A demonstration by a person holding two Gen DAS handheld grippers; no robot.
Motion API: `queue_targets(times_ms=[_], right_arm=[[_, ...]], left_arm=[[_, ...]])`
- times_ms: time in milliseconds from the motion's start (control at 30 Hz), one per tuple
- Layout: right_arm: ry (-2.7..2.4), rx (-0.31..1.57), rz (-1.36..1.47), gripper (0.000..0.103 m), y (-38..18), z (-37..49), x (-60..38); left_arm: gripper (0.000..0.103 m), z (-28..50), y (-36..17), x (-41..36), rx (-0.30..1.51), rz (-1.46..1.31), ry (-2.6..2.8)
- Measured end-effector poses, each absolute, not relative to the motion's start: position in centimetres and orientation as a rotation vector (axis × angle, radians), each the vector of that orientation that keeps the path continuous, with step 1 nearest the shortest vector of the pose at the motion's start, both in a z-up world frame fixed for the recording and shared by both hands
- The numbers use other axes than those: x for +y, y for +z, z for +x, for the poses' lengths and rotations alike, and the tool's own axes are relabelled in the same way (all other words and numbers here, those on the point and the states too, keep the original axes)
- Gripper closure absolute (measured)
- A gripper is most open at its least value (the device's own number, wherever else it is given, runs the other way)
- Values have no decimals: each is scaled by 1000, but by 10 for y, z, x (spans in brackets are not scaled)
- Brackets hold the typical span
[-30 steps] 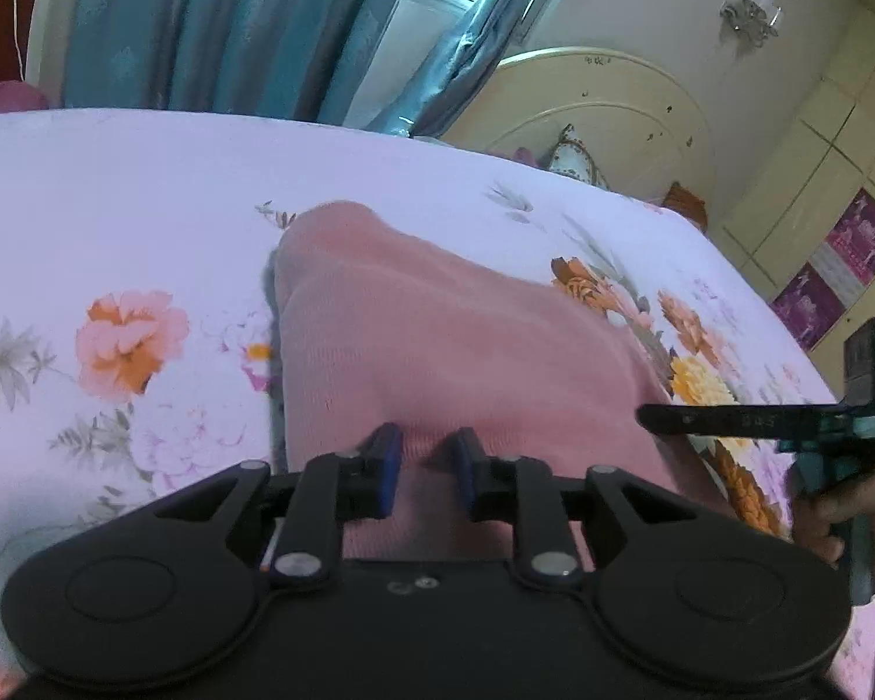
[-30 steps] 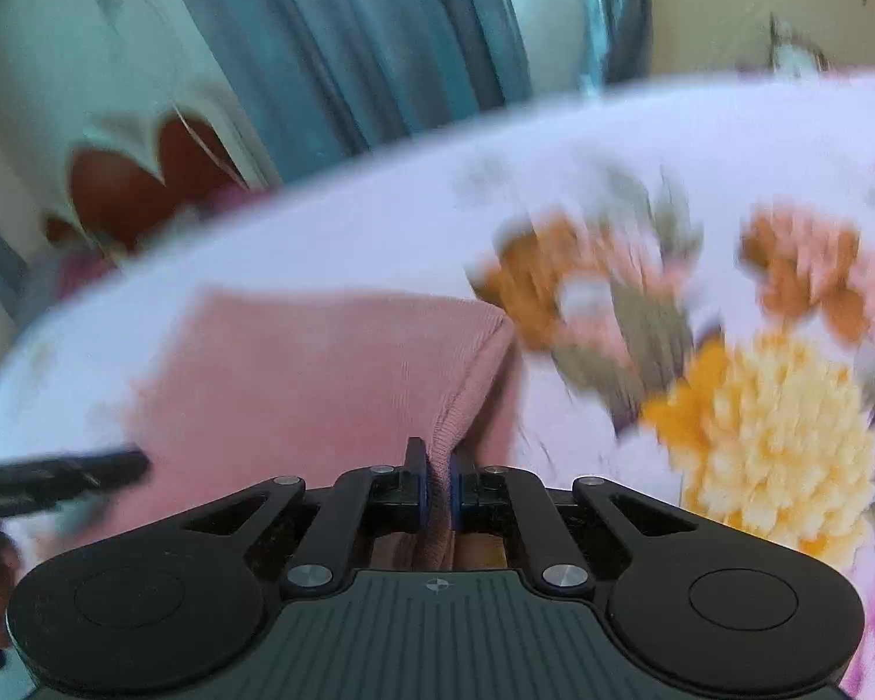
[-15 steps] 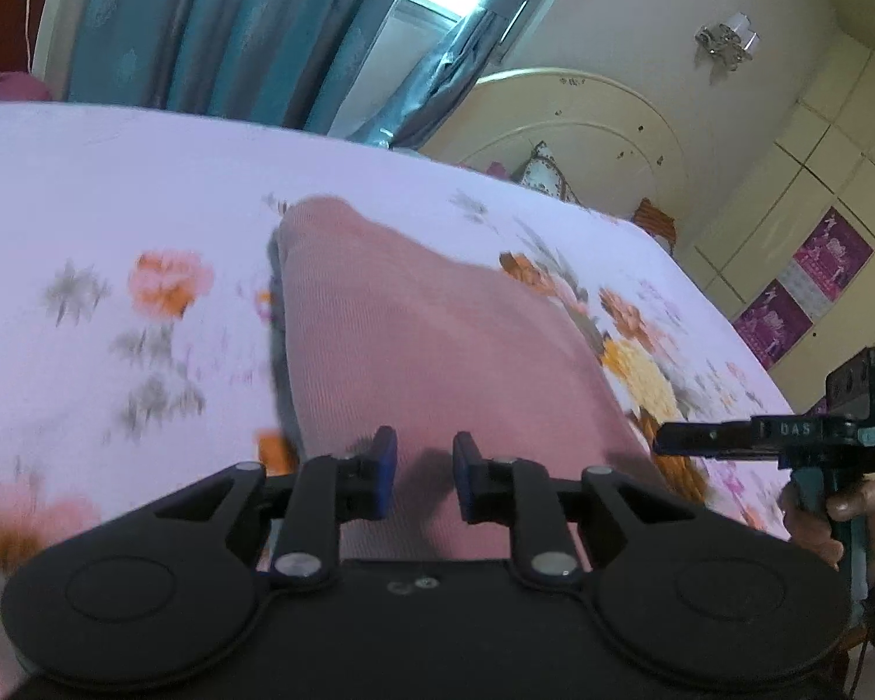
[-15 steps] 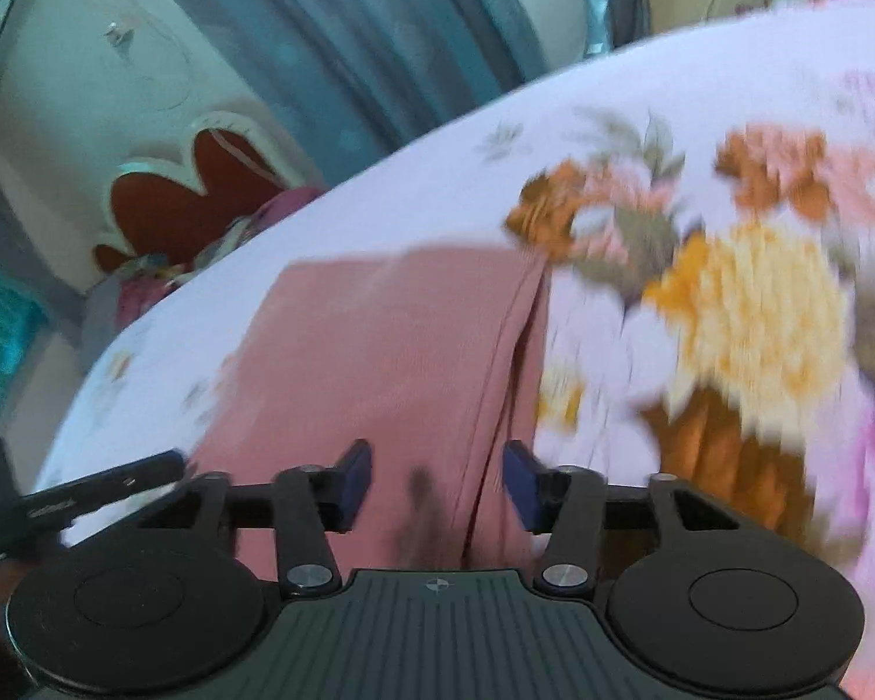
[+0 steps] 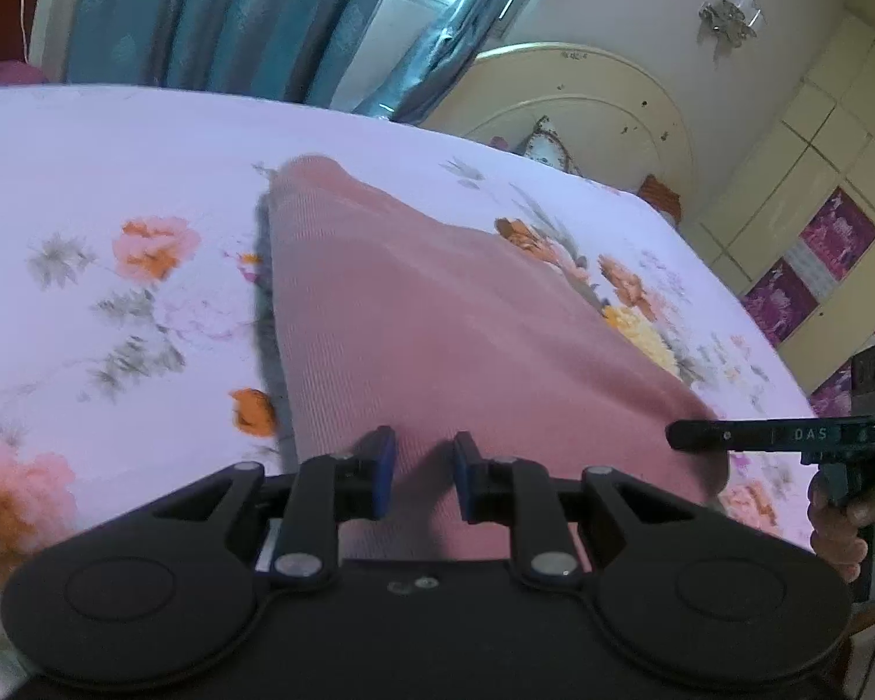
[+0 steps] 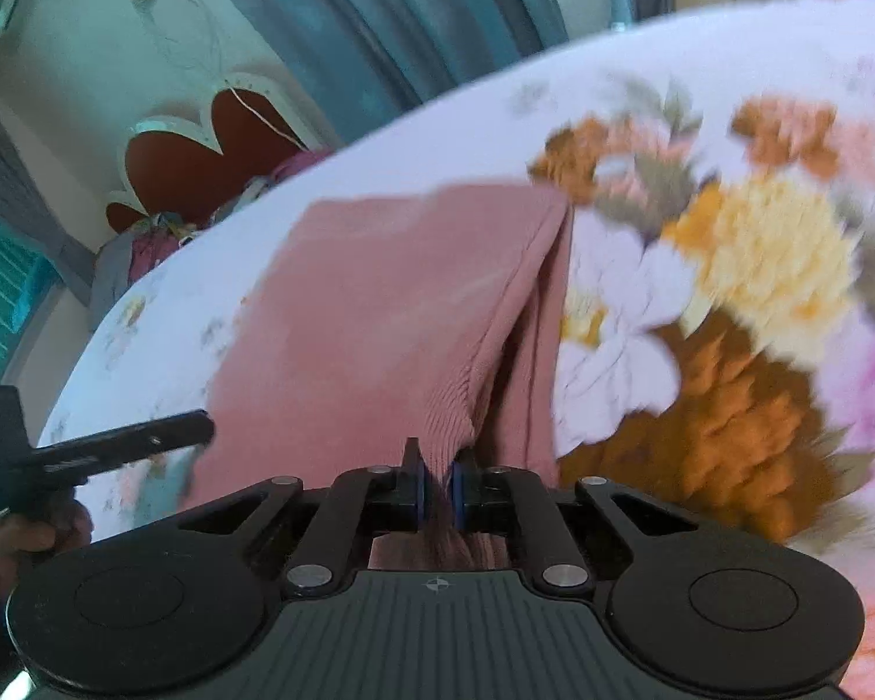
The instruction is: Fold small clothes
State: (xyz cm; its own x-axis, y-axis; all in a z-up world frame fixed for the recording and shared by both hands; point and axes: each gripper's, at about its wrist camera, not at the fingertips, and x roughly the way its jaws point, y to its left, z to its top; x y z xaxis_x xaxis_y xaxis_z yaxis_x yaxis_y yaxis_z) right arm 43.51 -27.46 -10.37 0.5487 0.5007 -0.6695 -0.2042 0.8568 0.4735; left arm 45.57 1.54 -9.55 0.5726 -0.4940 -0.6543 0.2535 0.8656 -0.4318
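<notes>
A pink ribbed garment lies folded on the floral bedsheet. My left gripper sits at its near edge with jaws partly apart and pink cloth running between them; a grip is not clear. My right gripper is shut on the garment's near right edge, pinching a ridge of cloth and lifting it. The right gripper also shows in the left wrist view at the garment's right corner. The left gripper shows in the right wrist view at the left.
The bedsheet spreads around the garment. A cream headboard and wardrobe doors stand beyond the bed. Blue curtains hang behind. A red-and-white chair back stands past the bed's far edge.
My right gripper opened half a second ago and has now shut again on the garment's edge, lifting it. My left gripper stays at the near edge with its jaws the same width.
</notes>
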Motion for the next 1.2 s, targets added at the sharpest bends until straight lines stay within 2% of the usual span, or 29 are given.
queue_targets(times_ms=[33,133,233,267,333,400,467,533,567,600,633,900,1033,1133,1200], right_arm=[[402,913,333,99,-107,435,-278],[394,988,343,99,-140,442,-278],[358,938,375,96,-129,439,-282],[311,914,364,71,-120,437,-283],[224,800,255,40,-98,430,-279],[257,751,220,43,-83,436,-268],[316,740,198,77,-78,452,-247],[365,739,105,82,-84,470,-217],[371,760,39,84,-96,479,-206],[325,794,-55,84,-113,488,-196],[286,804,-107,89,-131,494,-197],[241,774,-18,89,-106,498,-211],[237,768,72,88,-93,534,-208],[227,814,76,88,-104,560,-200],[215,815,87,84,-120,566,-208]], left_arm=[[84,455,-97,12,863,-307,-447],[84,453,-104,5,871,-299,-440],[84,452,-96,7,882,-264,-430],[84,450,-89,9,865,-255,-428],[84,452,-79,15,819,-247,-412],[84,466,-76,17,796,-245,-396],[84,482,-77,15,790,-245,-396],[83,498,-82,7,793,-223,-408],[78,505,-88,3,799,-219,-418],[76,511,-99,-2,820,-211,-420],[77,515,-109,-5,842,-214,-420],[78,513,-89,11,782,-229,-438],[78,545,-84,12,756,-239,-420],[75,570,-97,6,815,-214,-405],[74,575,-108,5,826,-205,-391]])
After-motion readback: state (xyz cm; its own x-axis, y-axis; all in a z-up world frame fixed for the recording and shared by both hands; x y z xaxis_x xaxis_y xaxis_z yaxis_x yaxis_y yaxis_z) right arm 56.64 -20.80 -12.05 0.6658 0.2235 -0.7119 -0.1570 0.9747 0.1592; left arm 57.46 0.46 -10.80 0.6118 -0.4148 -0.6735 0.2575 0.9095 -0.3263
